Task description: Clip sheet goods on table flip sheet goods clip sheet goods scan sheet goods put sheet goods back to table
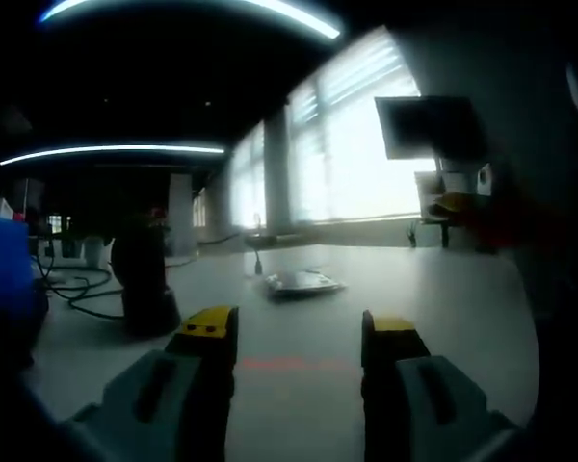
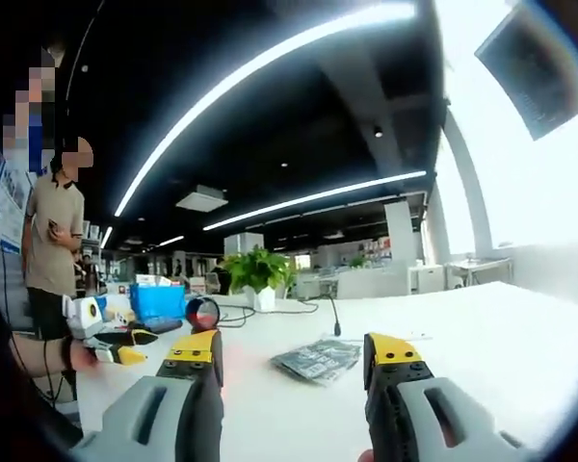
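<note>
Shiny plastic sheet goods (image 2: 318, 360) lie flat on the white table (image 2: 482, 346), far ahead of both tools. The left tool (image 1: 300, 337) and the right tool (image 2: 294, 361) hover released, jaws apart, grasping nothing.

Yellow tips, grey bodies, white table

Both the left gripper (image 1: 299, 337) and right gripper (image 2: 294, 358) have yellow-capped black jaws on pale grey bodies. The sheet goods (image 2: 318, 360) are dark grey with fine pale print on a white table (image 2: 482, 337). Blue bin (image 2: 157, 301), green plant (image 2: 257, 269), person (image 2: 53, 245) in a tan shirt.
</note>
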